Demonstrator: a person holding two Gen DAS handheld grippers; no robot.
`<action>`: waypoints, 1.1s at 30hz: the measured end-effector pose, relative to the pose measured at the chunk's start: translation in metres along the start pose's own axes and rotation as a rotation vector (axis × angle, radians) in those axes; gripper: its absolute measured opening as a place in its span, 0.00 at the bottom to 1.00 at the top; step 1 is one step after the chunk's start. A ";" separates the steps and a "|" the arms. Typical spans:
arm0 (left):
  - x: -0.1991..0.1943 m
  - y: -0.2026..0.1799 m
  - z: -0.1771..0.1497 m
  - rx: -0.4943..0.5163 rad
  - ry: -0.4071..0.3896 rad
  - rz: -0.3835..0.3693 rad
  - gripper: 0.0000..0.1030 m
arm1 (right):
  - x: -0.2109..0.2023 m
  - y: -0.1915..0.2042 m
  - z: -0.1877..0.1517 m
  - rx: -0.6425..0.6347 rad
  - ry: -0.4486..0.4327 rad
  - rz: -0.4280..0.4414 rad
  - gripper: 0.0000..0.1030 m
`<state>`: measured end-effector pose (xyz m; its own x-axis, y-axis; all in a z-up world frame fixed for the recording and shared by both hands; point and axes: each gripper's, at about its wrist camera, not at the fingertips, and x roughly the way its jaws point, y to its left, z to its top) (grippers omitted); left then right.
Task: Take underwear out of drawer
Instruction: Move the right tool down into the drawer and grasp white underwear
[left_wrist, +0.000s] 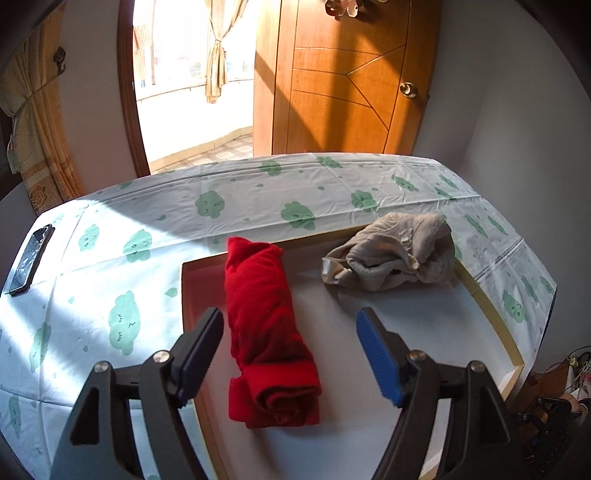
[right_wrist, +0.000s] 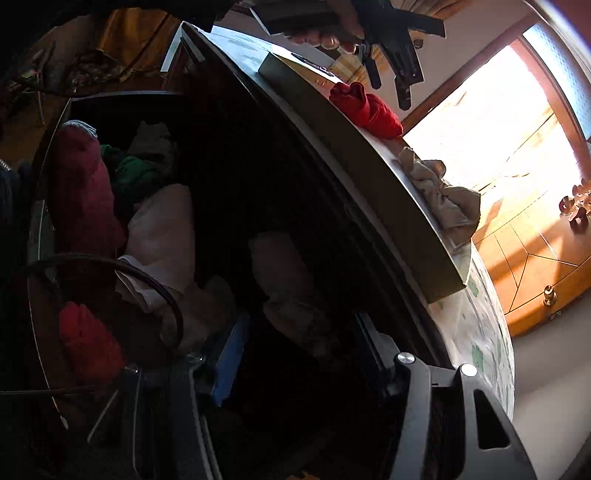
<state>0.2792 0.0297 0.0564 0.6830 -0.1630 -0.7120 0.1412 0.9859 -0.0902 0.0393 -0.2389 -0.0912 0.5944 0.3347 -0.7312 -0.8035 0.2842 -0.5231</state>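
Left hand-held gripper (left_wrist: 290, 354) stands released above the red roll (left_wrist: 267, 332) — delivered to the tray (left_wrist: 491, 306); right hand-held gripper (right_wrist: 295, 354) gapes, empty, toward the drawer (right_wrist: 48, 155) — likely fetching more.

1. The left gripper (left_wrist: 290, 330) has black angular arms with round silver screw heads at the joints.
2. One of its fingers carries a ribbed blue pad (left_wrist: 376, 356); the other pad is black.
3. The right gripper (right_wrist: 295, 332) has the same black frame, silver screws and a blue pad.
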 end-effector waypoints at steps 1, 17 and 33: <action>-0.005 -0.001 -0.005 0.002 -0.008 -0.006 0.75 | 0.006 0.000 -0.001 0.000 0.012 0.006 0.57; -0.060 -0.040 -0.072 0.104 -0.108 -0.104 0.81 | 0.074 0.004 -0.003 -0.156 0.182 -0.109 0.29; -0.074 -0.041 -0.131 0.062 -0.074 -0.148 0.88 | 0.073 -0.014 0.013 -0.058 0.188 0.009 0.01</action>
<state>0.1289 0.0062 0.0211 0.7016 -0.3111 -0.6411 0.2870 0.9468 -0.1455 0.0945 -0.2064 -0.1313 0.5751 0.1615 -0.8020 -0.8124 0.2282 -0.5366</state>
